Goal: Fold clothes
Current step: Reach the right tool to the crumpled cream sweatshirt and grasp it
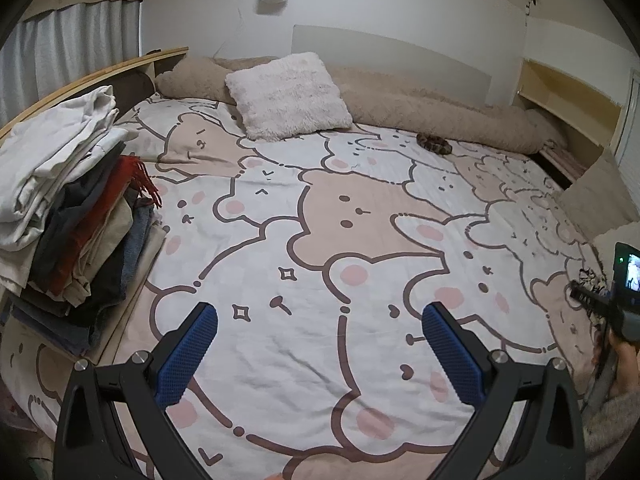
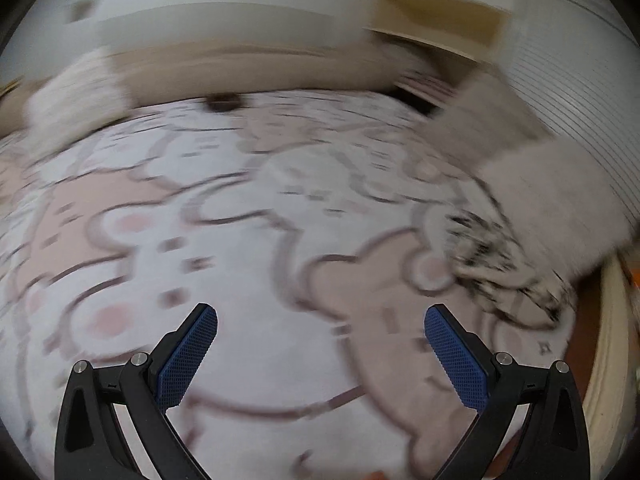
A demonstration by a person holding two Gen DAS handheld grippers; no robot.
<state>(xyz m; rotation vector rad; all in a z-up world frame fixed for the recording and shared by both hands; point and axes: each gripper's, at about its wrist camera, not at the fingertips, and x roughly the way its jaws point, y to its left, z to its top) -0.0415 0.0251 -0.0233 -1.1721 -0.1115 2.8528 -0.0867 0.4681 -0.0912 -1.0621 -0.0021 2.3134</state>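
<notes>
Both grippers wide open over the bed, nothing grabbed yet

Big bear-print bedsheet fills the view, with a stack of folded clothes at its left edge and a black-and-white patterned garment crumpled on the right, near the white fluffy cushion. Left gripper and right gripper both hang spread apart, empty; the right view's blurry.

The left gripper has its two blue-padded fingers spread wide apart, with nothing between them. The right gripper is the same, wide apart and empty. A hand holds the right gripper's handle.
</notes>
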